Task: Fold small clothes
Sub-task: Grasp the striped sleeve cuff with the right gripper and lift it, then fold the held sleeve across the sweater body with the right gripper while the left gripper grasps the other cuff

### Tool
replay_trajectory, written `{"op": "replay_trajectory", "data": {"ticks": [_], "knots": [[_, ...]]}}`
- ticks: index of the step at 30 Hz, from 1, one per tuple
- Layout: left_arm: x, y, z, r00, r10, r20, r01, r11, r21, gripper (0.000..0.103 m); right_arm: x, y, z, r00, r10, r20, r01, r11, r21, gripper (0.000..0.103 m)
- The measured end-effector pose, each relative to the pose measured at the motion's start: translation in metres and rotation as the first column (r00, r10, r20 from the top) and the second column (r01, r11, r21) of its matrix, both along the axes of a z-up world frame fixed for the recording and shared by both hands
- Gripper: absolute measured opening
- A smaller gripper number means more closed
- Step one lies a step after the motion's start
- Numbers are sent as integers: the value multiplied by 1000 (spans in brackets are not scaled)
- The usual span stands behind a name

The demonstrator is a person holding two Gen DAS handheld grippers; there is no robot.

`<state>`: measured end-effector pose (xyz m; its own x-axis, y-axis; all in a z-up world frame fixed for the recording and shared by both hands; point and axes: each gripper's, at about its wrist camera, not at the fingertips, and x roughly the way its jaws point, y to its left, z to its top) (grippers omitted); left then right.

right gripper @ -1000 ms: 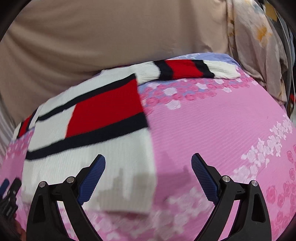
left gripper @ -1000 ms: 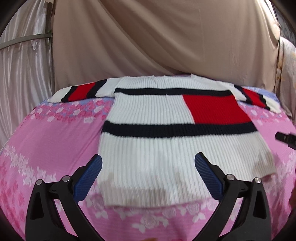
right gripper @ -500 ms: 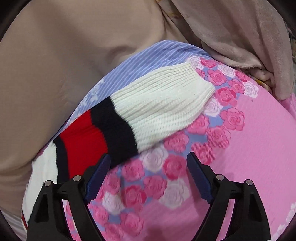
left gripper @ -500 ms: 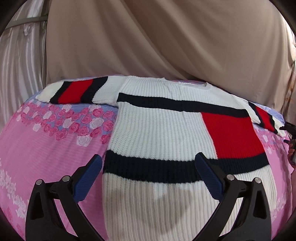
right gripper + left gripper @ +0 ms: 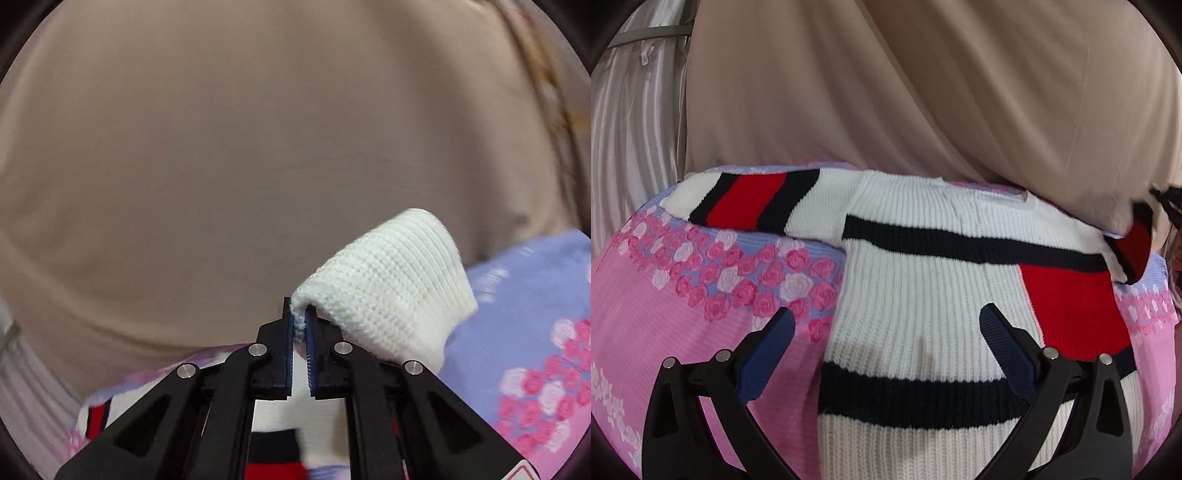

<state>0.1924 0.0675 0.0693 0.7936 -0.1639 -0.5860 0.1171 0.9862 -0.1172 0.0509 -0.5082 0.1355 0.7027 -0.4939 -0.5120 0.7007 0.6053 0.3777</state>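
Beige drape [image 5: 960,92] close behind sweater [image 5: 923,280].

Right gripper [image 5: 300,321] pinched tight, jaws just closed, blue pads clamped on a fold of white knit, black fingers converging to a narrow slit at the tips. Left gripper [image 5: 886,332] spread wide, blue pads [image 5: 768,354] well apart, nothing pressed between them, angled downward, hovering with black arms framing the lower edge of view.
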Motion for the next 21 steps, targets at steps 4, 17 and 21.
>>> {"op": "replay_trajectory", "data": {"ticks": [4, 17, 21], "knots": [[17, -1, 12, 999, -47, 3, 47, 996, -82, 98, 120, 99, -12, 923, 383, -44, -384, 923, -25, 8], [137, -23, -28, 967, -136, -214, 60, 943, -328, 98, 111, 125, -104, 880, 334, -339, -350, 937, 14, 61], [160, -37, -38, 963, -123, -239, 46, 952, -304, 95, 65, 79, -95, 919, 148, -366, -168, 986, -23, 70]]}}
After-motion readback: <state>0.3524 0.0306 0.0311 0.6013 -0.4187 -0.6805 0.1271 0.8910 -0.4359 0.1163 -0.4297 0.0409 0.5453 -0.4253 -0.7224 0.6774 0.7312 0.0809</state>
